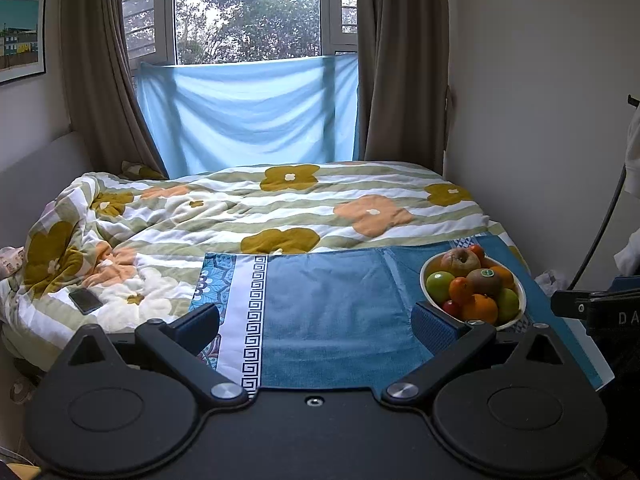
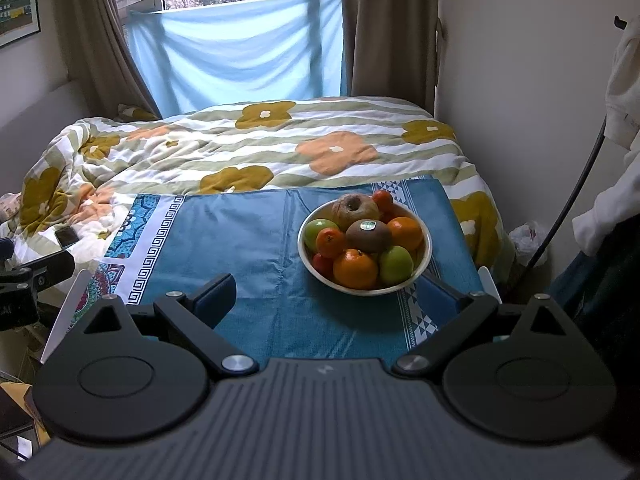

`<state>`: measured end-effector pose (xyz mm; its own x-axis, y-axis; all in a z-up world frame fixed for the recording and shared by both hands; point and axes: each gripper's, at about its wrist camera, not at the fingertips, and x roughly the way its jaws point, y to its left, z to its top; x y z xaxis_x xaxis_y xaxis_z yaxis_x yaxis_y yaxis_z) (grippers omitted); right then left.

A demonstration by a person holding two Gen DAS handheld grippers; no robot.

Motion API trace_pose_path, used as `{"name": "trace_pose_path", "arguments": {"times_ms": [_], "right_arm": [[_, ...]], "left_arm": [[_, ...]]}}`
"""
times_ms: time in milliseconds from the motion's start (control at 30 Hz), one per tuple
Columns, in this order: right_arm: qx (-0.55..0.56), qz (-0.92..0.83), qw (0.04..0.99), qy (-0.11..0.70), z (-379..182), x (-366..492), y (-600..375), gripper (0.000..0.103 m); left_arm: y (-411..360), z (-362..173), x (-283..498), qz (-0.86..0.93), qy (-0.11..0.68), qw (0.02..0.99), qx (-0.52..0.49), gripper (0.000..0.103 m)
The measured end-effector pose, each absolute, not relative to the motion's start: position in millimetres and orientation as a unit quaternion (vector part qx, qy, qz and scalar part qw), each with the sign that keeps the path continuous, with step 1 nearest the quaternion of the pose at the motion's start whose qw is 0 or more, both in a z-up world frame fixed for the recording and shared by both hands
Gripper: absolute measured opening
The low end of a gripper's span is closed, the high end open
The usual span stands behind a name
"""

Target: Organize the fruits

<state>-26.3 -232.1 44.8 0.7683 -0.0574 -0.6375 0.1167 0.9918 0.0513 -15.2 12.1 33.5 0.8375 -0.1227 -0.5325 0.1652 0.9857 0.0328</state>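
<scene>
The bowl (image 2: 425, 254) stands on the blue cloth (image 2: 248, 240), at about 12 o'clock from the right gripper (image 2: 332, 300) and at 2 o'clock from the left gripper (image 1: 320, 320). It is full of fruit: oranges (image 2: 355, 269), green apples (image 2: 396, 265), a kiwi (image 2: 369, 235) with a sticker, and a brownish apple (image 2: 355, 207) at the back. Both grippers are spread wide and hold nothing. A phone (image 1: 85, 301) lies on the duvet (image 1: 240, 208), at 10 o'clock from the left gripper.
</scene>
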Motion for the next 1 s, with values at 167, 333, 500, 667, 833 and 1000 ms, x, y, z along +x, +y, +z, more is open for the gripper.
{"name": "trace_pose_path", "arguments": {"times_ms": [167,333,500,667,833,1000], "right_arm": [[0.045,-0.048,0.939,0.339,43.2,-25.3,-232.3,0.103],[0.045,-0.048,0.938,0.34,42.6,-25.0,-232.3,0.103],[0.044,-0.047,0.938,0.34,40.7,-25.2,-231.2,0.103],[0.044,-0.047,0.938,0.341,41.0,-25.0,-231.2,0.103],[0.044,-0.048,0.937,0.344,38.5,-25.2,-229.2,0.103],[0.044,-0.048,0.937,0.344,39.1,-24.8,-229.8,0.103]], "left_arm": [[12.5,32.3,-15.0,-0.075,0.276,0.957,0.04,0.103],[13.3,31.2,-14.8,-0.074,0.276,0.957,0.041,0.103],[14.6,30.4,-14.6,-0.074,0.276,0.957,0.041,0.103],[16.3,30.7,-16.5,-0.069,0.273,0.959,0.042,0.103],[15.9,31.4,-17.1,-0.069,0.27,0.959,0.045,0.103],[14.8,31.0,-17.2,-0.072,0.272,0.959,0.043,0.103]]}}
